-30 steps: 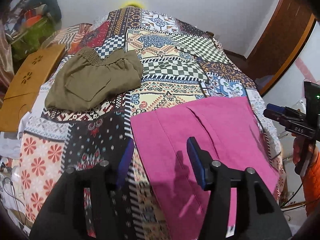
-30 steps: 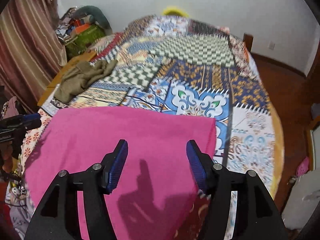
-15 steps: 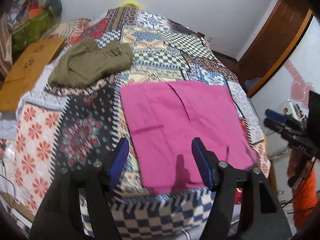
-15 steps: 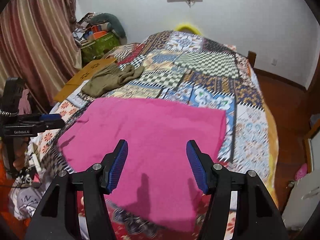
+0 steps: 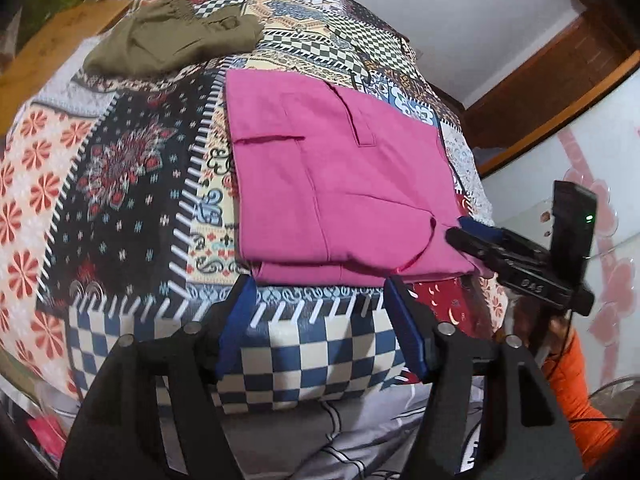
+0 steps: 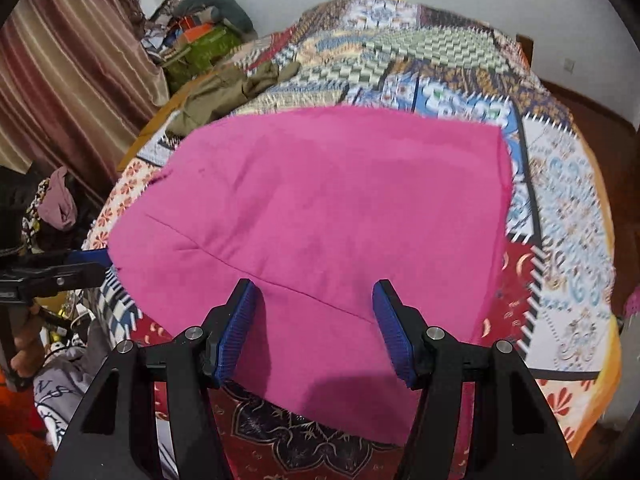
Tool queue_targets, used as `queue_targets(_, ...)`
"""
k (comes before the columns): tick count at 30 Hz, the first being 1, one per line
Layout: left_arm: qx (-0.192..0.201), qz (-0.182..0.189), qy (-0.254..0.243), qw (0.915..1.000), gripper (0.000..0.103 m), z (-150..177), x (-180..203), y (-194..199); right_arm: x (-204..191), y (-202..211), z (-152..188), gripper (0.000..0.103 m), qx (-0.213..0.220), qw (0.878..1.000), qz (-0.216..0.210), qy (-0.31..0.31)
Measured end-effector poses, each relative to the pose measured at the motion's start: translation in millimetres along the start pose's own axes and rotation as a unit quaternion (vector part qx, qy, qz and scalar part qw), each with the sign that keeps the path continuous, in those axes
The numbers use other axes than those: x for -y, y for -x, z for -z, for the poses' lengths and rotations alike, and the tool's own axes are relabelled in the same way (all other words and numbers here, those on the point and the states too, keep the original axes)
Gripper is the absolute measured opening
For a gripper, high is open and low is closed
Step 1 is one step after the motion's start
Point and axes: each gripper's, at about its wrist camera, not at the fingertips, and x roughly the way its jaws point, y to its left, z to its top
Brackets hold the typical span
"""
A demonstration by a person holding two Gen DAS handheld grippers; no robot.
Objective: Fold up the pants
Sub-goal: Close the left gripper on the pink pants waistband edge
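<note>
The pink pants (image 5: pixel 340 176) lie folded into a flat, roughly square packet on the patterned quilt (image 5: pixel 120 184), filling the centre of the left wrist view with their near edge just above the bed's near edge; in the right wrist view they spread across the middle of the frame, from the centre down to the lower middle. Layers show at the near edge in the left view, where a lower ply sticks out a little under the top one, and a pocket seam and a belt loop sit on the upper face, so at least one fold looks done. The packet is fairly tidy, though its lower right corner in the left view looks a bit rumpled. The left gripper (image 5: pixel 318 328) sits at the bottom centre of its frame, jaws apart and empty, hovering just short of the near edge of the pants. The right gripper (image 6: pixel 312 328) is at the bottom centre of its own frame, jaws apart with pink cloth seen between them, but the pads do not appear to pinch it; in the left view it shows at the right, with its tips at the pants' lower right corner. My reading is that the fold is mostly complete, and what is left is perhaps one more fold to halve the packet, or just squaring the edges. Olive pants (image 5: pixel 172 40) lie bunched at the upper left of the left view, not folded as far as I can tell, so they may remain to be done.
</note>
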Motion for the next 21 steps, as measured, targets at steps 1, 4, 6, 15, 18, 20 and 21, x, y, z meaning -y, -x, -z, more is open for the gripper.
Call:
queue_targets(1,0.000,0.003,0.003,1.0000,0.065,1.3,-0.2,0.2,-0.8,-1.2,1.2,0.057,-0.001,1.000,0.000,0.002)
queue_targets(4,-0.002,0.008,0.007,0.9999,0.067,1.3,0.4,-1.9,-1.9,-1.0,2.0,0.057,-0.002,1.000,0.000,0.007)
queue_targets(6,-0.006,0.020,0.012,0.9997,0.067,0.1,0.6,-5.1,-1.8,-2.2,3.2,0.057,-0.003,1.000,0.000,0.008)
queue_targets(15,-0.015,0.084,0.054,0.9949,0.067,-15.8,-2.6,-20.7,-4.0,-3.8,3.4,0.057,-0.005,1.000,0.007,0.017)
queue_targets(18,-0.008,0.076,0.053,0.9957,0.067,-25.0,-0.7,-24.0,-3.5,-3.5,3.4,0.057,-0.006,1.000,0.007,0.018)
queue_targets(20,-0.001,0.064,0.046,0.9969,0.067,-30.4,2.8,-25.9,-3.7,-3.9,3.4,0.057,-0.005,1.000,0.008,0.019)
queue_targets(21,0.002,0.056,0.040,0.9976,0.067,-33.1,5.3,-27.5,-4.0,-4.0,3.5,0.057,-0.005,1.000,0.009,0.019)
